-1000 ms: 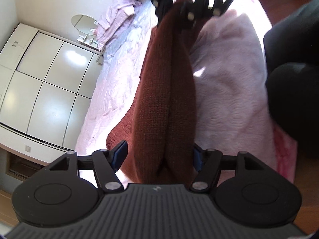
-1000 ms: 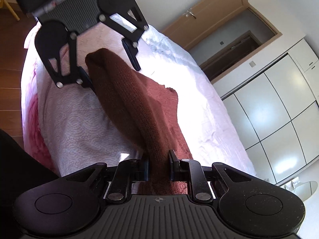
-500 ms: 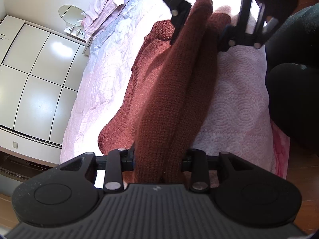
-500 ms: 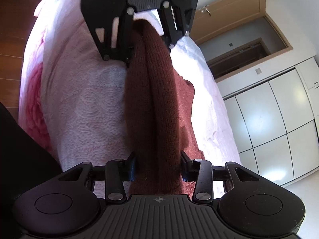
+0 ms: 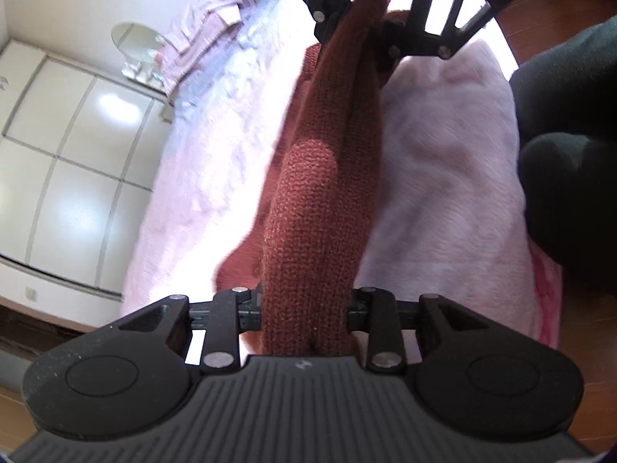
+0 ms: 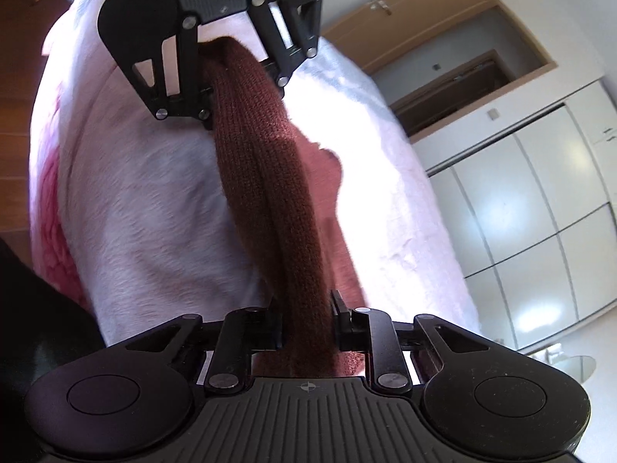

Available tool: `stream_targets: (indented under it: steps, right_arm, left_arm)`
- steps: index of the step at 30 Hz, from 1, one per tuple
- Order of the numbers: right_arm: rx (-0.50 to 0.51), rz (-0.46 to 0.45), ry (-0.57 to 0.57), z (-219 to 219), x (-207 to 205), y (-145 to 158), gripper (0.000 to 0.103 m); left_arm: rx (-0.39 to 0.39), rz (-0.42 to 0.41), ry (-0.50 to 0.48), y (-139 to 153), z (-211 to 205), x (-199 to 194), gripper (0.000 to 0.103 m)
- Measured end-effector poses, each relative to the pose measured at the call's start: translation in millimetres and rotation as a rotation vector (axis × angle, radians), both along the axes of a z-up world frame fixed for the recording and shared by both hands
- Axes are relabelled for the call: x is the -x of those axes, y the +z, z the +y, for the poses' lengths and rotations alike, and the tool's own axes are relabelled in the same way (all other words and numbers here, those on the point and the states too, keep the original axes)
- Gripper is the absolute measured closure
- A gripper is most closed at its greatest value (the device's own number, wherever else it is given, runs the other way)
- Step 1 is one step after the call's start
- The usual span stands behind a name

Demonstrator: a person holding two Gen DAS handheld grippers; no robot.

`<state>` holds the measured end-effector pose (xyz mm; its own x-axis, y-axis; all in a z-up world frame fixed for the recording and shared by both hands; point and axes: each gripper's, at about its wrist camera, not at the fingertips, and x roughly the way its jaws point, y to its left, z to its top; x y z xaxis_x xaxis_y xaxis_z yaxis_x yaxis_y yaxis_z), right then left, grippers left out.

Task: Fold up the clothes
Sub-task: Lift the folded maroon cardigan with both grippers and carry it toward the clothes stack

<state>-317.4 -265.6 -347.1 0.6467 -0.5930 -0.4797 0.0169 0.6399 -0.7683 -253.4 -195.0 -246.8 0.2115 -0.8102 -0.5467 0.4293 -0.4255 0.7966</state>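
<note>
A rust-brown knitted sweater [image 5: 320,200] hangs stretched between my two grippers above a pink bed cover [image 5: 443,162]. My left gripper [image 5: 304,310] is shut on one bunched end of it. The right gripper [image 5: 370,27] faces me at the top of the left wrist view, holding the other end. In the right wrist view my right gripper [image 6: 306,322] is shut on the sweater [image 6: 266,177], and the left gripper [image 6: 235,77] grips the far end. The lower part of the sweater [image 6: 327,169] droops onto the bed behind the fold.
White wardrobe doors [image 5: 65,154] stand beyond the bed, with a small round mirror [image 5: 135,36] and piled pink bedding [image 5: 208,23] near them. A person's dark-clad leg [image 5: 570,162] is at the bed's right edge. A wooden door frame [image 6: 443,27] and wood floor [image 6: 19,58] show in the right wrist view.
The left gripper went from open around the sweater to shut on it. Both grippers have lifted and shifted, keeping the folded sweater taut between them; the views are blurred with motion.
</note>
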Motion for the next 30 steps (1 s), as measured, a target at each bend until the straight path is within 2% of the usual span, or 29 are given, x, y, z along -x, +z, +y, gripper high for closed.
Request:
stream_targets:
  steps: [9, 13, 17, 21, 26, 30]
  right_arm:
    - [0.073, -0.088, -0.120, -11, 63, 65, 0.083]
    - [0.096, -0.117, -0.189, -26, 102, 87, 0.083]
    - [0.109, -0.145, -0.235, -56, 140, 109, 0.083]
    - [0.111, -0.181, -0.274, -107, 171, 118, 0.083]
    - [0.075, -0.191, -0.324, -156, 199, 133, 0.083]
    - [0.000, -0.146, -0.378, -170, 217, 175, 0.083]
  left_arm:
    - [0.113, -0.075, -0.150, 54, -27, 47, 0.076]
    - [0.144, -0.085, -0.226, 71, -56, 76, 0.076]
    - [0.166, -0.089, -0.284, 82, -104, 102, 0.076]
    - [0.164, -0.101, -0.345, 85, -164, 122, 0.076]
    - [0.090, -0.062, -0.399, 129, -195, 141, 0.077]
    - [0.027, -0.026, -0.441, 166, -218, 155, 0.077]
